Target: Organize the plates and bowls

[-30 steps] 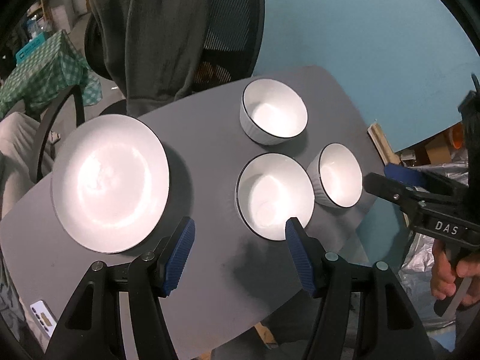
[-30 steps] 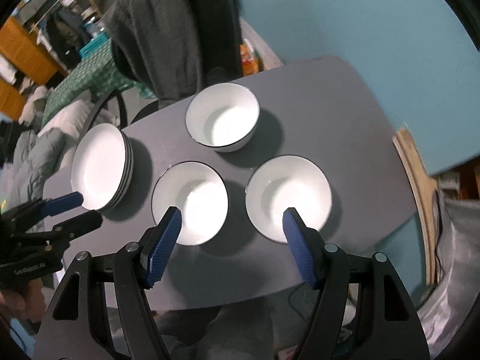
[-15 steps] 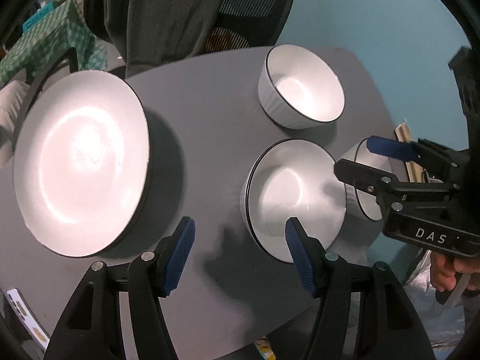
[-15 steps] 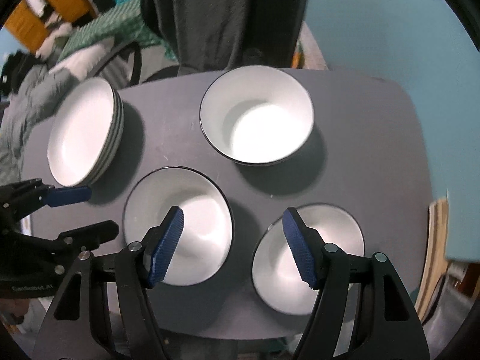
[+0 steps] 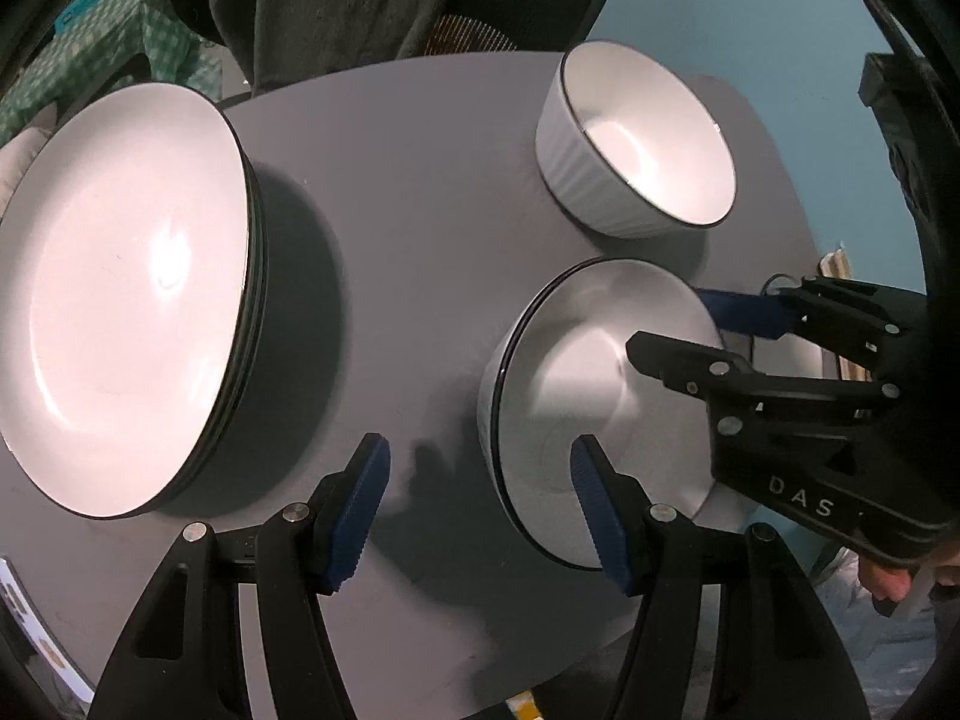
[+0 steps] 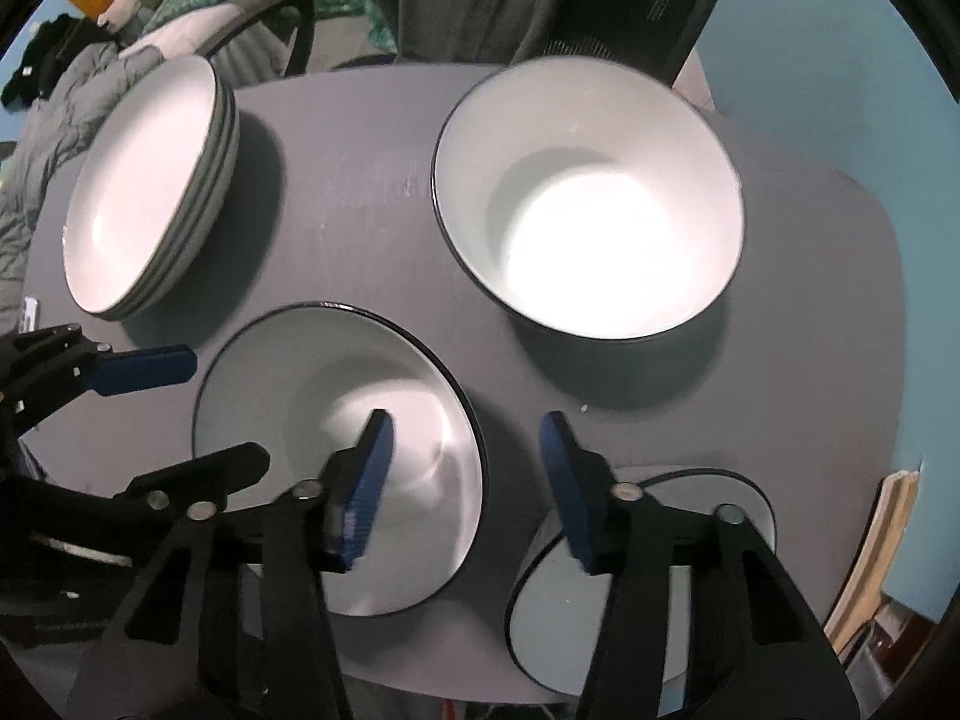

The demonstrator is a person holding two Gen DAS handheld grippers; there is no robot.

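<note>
Both grippers, left gripper (image 5: 480, 504) and right gripper (image 6: 465, 480), gape empty; the glazed middle bowl (image 6: 336, 456) (slippery, breakable) wants a rim pinch.

Glossy white glazed bowls (image 6: 591, 210) and plates (image 5: 120, 294) sit on a matt grey table (image 5: 408, 192); ribbed blue claw pads (image 5: 360, 504).

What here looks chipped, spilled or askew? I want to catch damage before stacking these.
Nothing stands out. The plate stack sits evenly, and the three bowls, far, middle and near, stand upright, empty and unchipped on the grey table. Much of the near bowl is hidden behind the right tongs.
</note>
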